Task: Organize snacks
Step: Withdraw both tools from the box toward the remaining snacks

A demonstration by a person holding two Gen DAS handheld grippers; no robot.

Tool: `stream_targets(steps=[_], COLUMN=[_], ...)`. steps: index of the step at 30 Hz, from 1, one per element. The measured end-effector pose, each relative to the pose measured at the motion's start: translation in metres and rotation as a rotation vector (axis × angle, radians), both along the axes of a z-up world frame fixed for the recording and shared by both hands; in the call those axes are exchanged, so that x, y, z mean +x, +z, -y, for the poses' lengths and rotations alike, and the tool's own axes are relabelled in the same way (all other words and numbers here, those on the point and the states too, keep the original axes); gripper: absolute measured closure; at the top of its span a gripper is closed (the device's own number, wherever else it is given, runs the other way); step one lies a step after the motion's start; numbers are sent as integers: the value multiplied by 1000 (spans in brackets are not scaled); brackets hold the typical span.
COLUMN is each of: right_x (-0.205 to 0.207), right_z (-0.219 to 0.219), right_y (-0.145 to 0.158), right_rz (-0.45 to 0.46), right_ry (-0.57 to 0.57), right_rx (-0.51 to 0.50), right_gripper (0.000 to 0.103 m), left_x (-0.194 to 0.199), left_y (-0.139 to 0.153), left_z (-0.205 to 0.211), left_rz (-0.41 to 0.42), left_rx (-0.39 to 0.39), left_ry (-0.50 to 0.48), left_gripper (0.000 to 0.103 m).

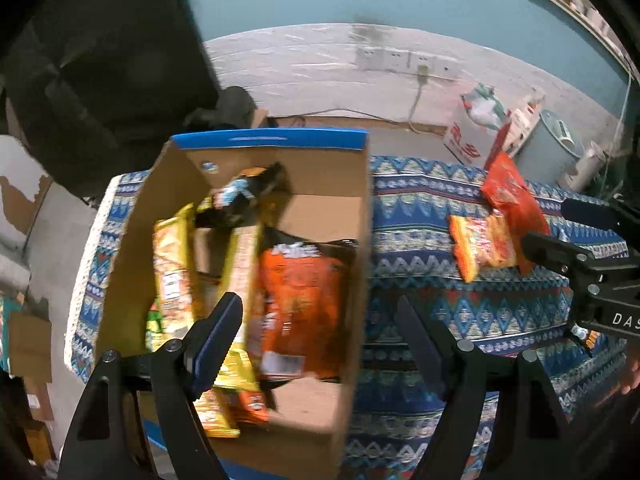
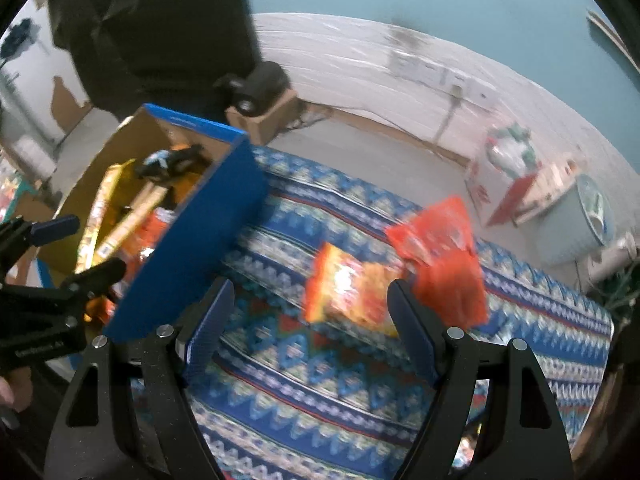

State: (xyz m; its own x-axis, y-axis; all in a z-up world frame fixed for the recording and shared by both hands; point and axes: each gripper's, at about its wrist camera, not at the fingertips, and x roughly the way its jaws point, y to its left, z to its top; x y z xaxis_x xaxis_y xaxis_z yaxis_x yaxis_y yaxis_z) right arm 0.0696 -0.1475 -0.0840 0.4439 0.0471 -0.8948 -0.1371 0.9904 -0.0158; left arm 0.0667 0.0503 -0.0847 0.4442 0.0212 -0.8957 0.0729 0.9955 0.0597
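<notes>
Two packets lie loose on the patterned desk (image 2: 320, 400): an orange one (image 2: 348, 292) and, touching it at 2 o'clock, a red one (image 2: 440, 260). The box (image 1: 256, 280), at 9 o'clock of them, already holds several snacks. The right tool (image 2: 310, 328) gapes wide and empty just short of the orange packet; the left tool (image 1: 320, 328), also wide and empty, hovers over the box. Since the packets overlap, a pinch may catch both or skid off the slick film.
</notes>
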Motion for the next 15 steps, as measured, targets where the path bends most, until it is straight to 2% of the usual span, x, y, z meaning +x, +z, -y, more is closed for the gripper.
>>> stream_targets(steps=[10, 15], right_x=[-25, -35], right_z=[74, 105], right_y=[4, -6], right_rz=[15, 3], right_ry=[-102, -136], right_rx=[6, -47], right_gripper=[24, 24], left_x=[11, 18], left_y=[-7, -19], left_z=[62, 86], left_rz=[-27, -71], left_rx=[36, 23], left_ry=[-99, -117], left_gripper=[17, 17])
